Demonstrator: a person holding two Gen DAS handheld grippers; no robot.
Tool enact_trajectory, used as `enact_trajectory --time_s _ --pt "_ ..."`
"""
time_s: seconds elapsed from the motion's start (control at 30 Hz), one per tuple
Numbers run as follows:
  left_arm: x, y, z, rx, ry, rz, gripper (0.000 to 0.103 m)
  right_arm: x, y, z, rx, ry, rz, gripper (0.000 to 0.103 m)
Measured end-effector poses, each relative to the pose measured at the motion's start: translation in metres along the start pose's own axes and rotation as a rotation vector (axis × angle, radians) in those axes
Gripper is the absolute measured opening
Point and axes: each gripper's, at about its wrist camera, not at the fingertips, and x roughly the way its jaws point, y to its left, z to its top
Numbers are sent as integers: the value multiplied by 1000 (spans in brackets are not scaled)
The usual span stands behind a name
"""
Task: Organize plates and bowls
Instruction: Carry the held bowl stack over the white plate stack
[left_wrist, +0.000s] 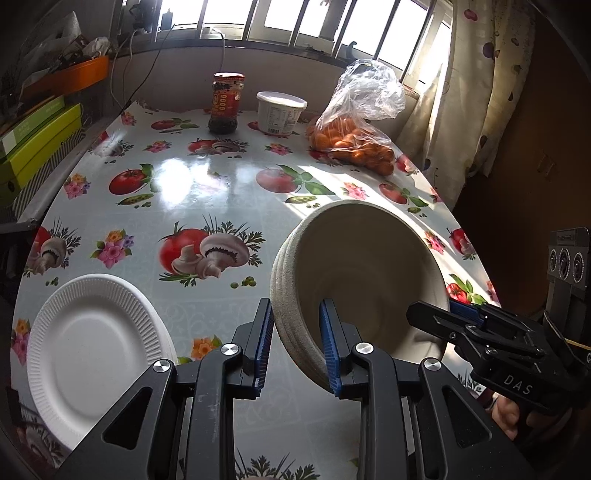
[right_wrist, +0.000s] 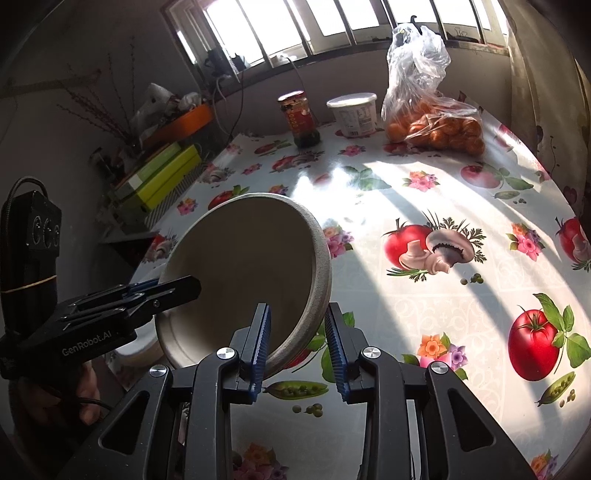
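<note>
A beige, ribbed bowl (left_wrist: 365, 266) hangs tilted above the table, held by both grippers on opposite sides of its rim. My left gripper (left_wrist: 297, 347) is shut on the near wall, one blue pad outside and one inside. In the same view the right gripper (left_wrist: 436, 314) clamps the bowl's right rim. In the right wrist view, the bowl (right_wrist: 243, 266) has my right gripper (right_wrist: 299, 347) shut on its near edge, and the left gripper (right_wrist: 173, 286) bites its left rim. A white ridged paper plate (left_wrist: 96, 347) lies on the table at lower left, and the plate (right_wrist: 136, 349) shows partly under the bowl.
The table (left_wrist: 192, 199) has a glossy vegetable-print cloth. At its far end stand a red-lidded jar (left_wrist: 226, 101), a white tub (left_wrist: 280, 110) and a plastic bag of oranges (left_wrist: 354, 142). Green boxes (left_wrist: 37, 144) are stacked off the left edge. A curtain (left_wrist: 480, 92) hangs at right.
</note>
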Motion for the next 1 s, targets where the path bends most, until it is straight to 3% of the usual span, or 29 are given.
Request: enact_trajectory --time_s 1.0 --pt "-33 70 -13 -122 -41 109 27 50 69 19 -130 68 91 30"
